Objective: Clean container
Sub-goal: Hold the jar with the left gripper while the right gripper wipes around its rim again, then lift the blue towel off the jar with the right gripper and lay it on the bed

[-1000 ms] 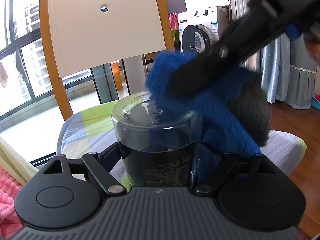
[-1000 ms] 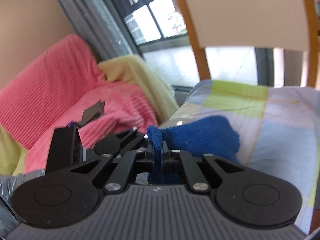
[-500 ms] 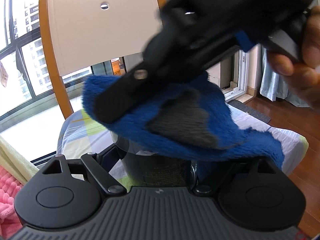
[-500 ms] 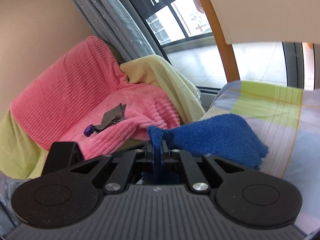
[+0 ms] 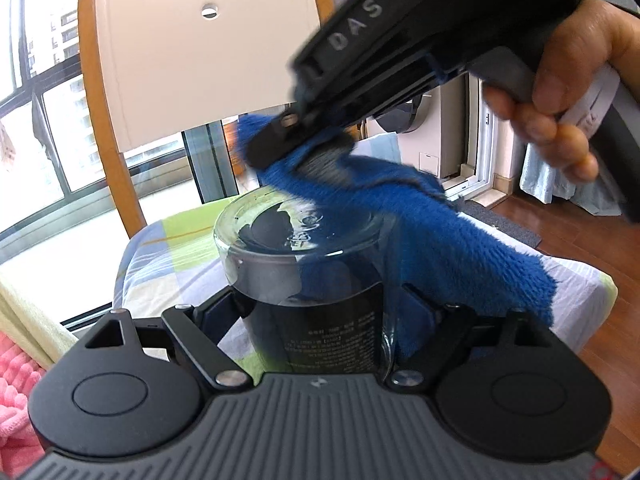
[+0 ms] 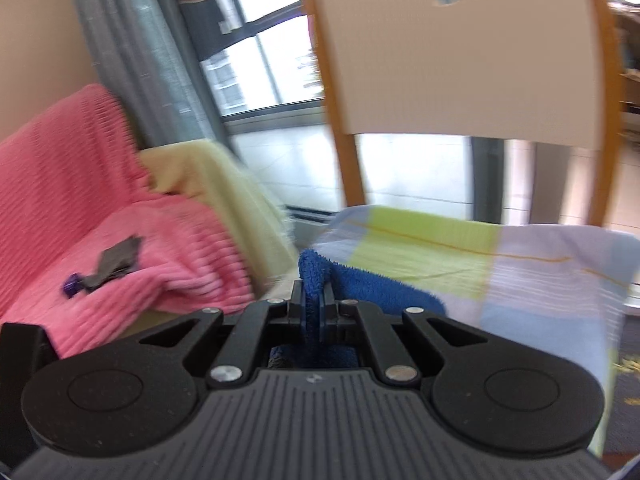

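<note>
The right gripper pinches a blue cloth, its two fingers pressed together on a fold of it; the same grip shows close up from its own camera, where the cloth trails off to the right. Much is hard to see: that view is smeared with blur, the cloth drapes over the jar's far right side and hides it, and the jar's lower end is lost behind the left gripper's body. The small print on the jar cannot be read.

The jar is clear glass with a dark inside, its flat, thick end facing up and shining with reflections. It sits clamped between the fingers of the left gripper, above a chair seat covered in a checked sheet.

The right gripper slants down from the upper right, its tip over the jar's top far edge, the cloth lying across the glass there. A hand wraps the handle, fingers curled beneath.
</note>
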Available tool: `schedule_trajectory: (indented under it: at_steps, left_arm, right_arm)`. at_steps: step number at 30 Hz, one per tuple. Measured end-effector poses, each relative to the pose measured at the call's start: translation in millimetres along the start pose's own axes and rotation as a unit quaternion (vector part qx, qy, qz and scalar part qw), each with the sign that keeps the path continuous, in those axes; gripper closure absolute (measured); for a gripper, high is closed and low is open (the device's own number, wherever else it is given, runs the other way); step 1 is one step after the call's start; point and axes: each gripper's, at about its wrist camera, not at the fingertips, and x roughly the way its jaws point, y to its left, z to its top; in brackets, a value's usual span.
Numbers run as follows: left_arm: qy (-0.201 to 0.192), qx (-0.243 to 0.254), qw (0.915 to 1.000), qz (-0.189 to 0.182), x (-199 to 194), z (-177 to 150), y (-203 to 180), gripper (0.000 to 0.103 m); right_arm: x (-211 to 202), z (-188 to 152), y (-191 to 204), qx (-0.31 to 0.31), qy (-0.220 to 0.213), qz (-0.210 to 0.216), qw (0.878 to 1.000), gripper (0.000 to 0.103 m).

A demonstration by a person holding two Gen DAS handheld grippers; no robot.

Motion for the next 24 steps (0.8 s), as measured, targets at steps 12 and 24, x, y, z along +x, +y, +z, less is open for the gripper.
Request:
schedule_trajectory:
  at_steps: [12, 24]
  left_arm:
    - [-0.001, 0.003, 1.0, 0.002, 5, 2, 12, 0.017]
    - [0.002, 0.0, 1.0, 0.008, 151, 20, -81, 0.017]
  right_arm:
    - [-100, -44, -47, 0.071, -0.065, -0.136, 0.986, 0.098]
    - [-28, -88, -37, 0.079, 0.027, -0.086, 0.993, 0.098]
